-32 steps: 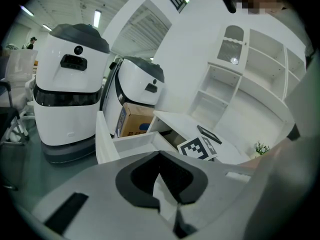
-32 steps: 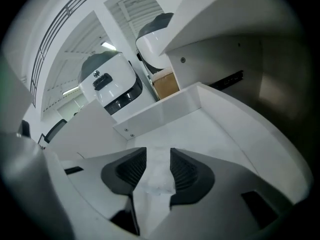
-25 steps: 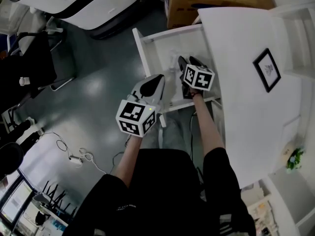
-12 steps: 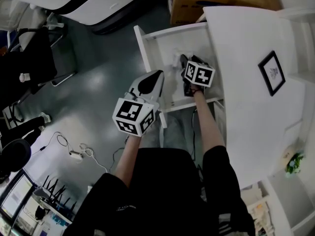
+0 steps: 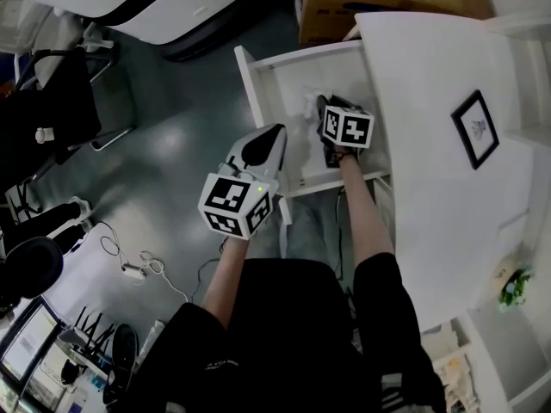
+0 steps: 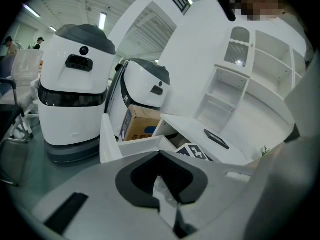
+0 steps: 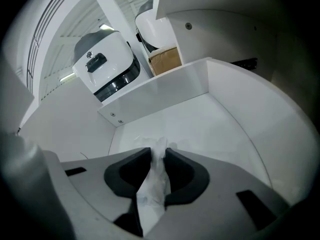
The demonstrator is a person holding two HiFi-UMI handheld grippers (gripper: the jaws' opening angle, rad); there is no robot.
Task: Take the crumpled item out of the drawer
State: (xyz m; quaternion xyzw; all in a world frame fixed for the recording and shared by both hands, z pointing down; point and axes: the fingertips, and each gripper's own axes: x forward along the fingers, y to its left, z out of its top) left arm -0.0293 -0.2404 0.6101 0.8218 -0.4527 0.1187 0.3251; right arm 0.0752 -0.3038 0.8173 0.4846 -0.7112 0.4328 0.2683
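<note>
Though faint in head view, crumpled tissue (image 7: 154,186) pinched between right gripper's (image 7: 157,153) just-closed jaws.

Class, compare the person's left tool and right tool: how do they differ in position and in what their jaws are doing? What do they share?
The right tool reaches down into the open drawer; the left tool is held up outside it. The right tool's jaws have just been closing and now pinch the crumpled paper; the left tool's jaws are shut on nothing. Both share the same white design.
</note>
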